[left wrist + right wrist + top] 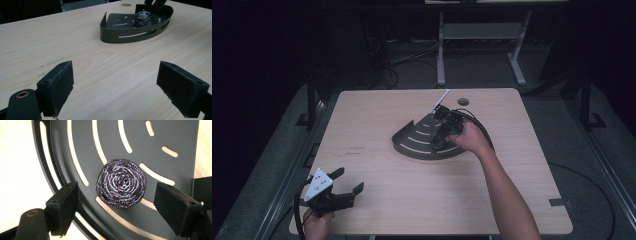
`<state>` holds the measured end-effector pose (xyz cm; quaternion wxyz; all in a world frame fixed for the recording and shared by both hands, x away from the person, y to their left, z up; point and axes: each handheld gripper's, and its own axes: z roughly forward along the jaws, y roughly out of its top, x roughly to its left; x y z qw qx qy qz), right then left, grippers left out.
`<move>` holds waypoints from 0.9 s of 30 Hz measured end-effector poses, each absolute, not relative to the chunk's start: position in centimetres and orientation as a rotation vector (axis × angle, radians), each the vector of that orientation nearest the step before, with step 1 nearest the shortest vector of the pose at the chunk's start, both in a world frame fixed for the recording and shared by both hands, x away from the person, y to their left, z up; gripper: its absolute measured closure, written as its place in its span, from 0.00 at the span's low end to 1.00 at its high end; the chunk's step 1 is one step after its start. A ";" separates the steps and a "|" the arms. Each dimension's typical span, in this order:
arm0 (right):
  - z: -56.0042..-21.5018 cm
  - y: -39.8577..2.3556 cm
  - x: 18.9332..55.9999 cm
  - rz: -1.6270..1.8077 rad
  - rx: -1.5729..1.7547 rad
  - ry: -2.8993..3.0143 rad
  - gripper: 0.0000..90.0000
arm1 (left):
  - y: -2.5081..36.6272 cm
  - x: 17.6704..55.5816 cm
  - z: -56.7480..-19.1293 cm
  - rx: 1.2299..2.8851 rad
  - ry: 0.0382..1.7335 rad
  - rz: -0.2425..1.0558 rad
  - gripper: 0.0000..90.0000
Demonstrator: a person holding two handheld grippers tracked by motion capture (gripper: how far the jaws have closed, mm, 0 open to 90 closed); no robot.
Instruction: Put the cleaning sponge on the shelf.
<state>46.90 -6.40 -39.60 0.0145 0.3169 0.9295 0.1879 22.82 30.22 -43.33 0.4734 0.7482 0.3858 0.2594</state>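
A dark quarter-round slotted tray (412, 141) sits on the wooden table, a little past its middle. In it lies a round steel-wool scourer (121, 183), which from the left gripper view is a grey ball (143, 18) inside the tray (125, 35). My right gripper (117, 207) hangs just above the scourer, open, one jaw on each side and neither touching it; from above it (443, 131) covers the scourer. My left gripper (346, 183) rests open near the table's front left corner, with bare table between its jaws (115, 85).
A white strip (440, 99) leans up at the tray's far corner. A round cable hole (463, 101) lies in the tabletop behind the tray. A desk frame (482, 40) and cables stand on the dark floor beyond the table.
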 end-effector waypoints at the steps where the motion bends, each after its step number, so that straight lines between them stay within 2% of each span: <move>1: -39.6 -6.4 46.9 0.585 0.986 2.894 0.22 | 30.2 22.8 -43.3 1.830 0.943 0.632 0.15; 27: -38.1 -9.5 44.6 0.633 0.985 2.869 0.22 | 30.0 22.9 -43.4 1.849 0.937 0.631 0.15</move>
